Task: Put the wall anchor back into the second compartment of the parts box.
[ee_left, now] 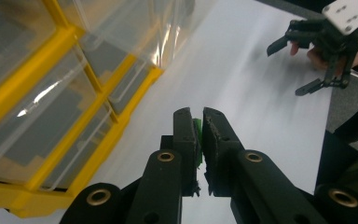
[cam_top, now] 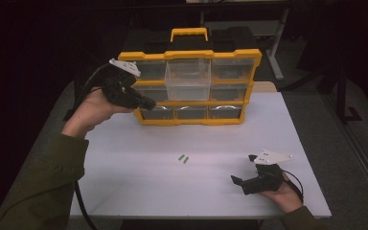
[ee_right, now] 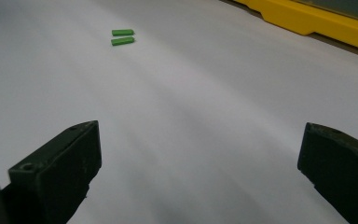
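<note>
The left tongs [ee_left: 199,122] are clenching a small green piece [ee_left: 197,135], most of it hiding between the black pads, so only a thin sliver is showing, its long axis running along the jaws. They are hovering beside the yellow organizer [cam_top: 191,86], whose clear middle drawer [cam_top: 188,79] is sticking out. The right tongs [cam_top: 246,168] are lying released, low over the desk [cam_top: 139,187], facing two green pieces [ee_right: 122,37] resting parallel, just beside each other.

green pieces on table [cam_top: 183,158]: 2 | green piece held [ee_left: 197,135]: 1 | organizer [cam_top: 191,88]: 1
</note>
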`<state>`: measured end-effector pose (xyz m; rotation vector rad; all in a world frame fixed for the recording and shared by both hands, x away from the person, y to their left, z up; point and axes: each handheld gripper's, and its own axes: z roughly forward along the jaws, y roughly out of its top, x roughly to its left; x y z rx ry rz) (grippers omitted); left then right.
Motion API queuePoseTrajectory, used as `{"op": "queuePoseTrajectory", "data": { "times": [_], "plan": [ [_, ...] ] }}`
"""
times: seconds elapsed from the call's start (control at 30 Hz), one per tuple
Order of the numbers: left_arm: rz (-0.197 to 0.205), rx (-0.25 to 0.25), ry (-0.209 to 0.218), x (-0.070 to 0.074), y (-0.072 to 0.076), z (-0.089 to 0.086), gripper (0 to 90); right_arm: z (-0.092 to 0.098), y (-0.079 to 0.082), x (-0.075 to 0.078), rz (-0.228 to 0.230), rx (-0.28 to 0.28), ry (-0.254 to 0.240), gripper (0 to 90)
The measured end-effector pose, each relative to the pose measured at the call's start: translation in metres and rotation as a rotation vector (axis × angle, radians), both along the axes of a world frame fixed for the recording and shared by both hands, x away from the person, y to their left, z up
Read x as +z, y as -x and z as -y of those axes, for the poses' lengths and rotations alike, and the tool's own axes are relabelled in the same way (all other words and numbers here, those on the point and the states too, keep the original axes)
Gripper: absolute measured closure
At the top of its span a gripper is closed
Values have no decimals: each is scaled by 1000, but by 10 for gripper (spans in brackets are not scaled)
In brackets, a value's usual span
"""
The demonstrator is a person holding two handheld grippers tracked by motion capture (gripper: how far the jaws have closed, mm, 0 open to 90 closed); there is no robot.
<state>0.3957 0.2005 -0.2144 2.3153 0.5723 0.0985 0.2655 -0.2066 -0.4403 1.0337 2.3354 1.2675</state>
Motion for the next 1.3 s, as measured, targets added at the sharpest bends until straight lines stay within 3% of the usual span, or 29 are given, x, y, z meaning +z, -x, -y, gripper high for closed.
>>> {"op": "queuePoseTrajectory", "data": {
  "times": [0.5, 0.83, 1.03, 1.3],
  "plan": [
    [42, -1, -5, 50, -13, 7, 840, 0, 0, 0, -5, -1, -4, 0],
    [64, -1, -3, 73, -23, 21, 840, 0, 1, 0, -9, -1, -7, 0],
    [66, -9, -11, 81, -30, 33, 840, 1, 1, 0, -11, -2, -12, 0],
    [75, -14, -28, 81, -37, 54, 838, 1, 1, 0, -11, -1, -13, 0]
  ]
}}
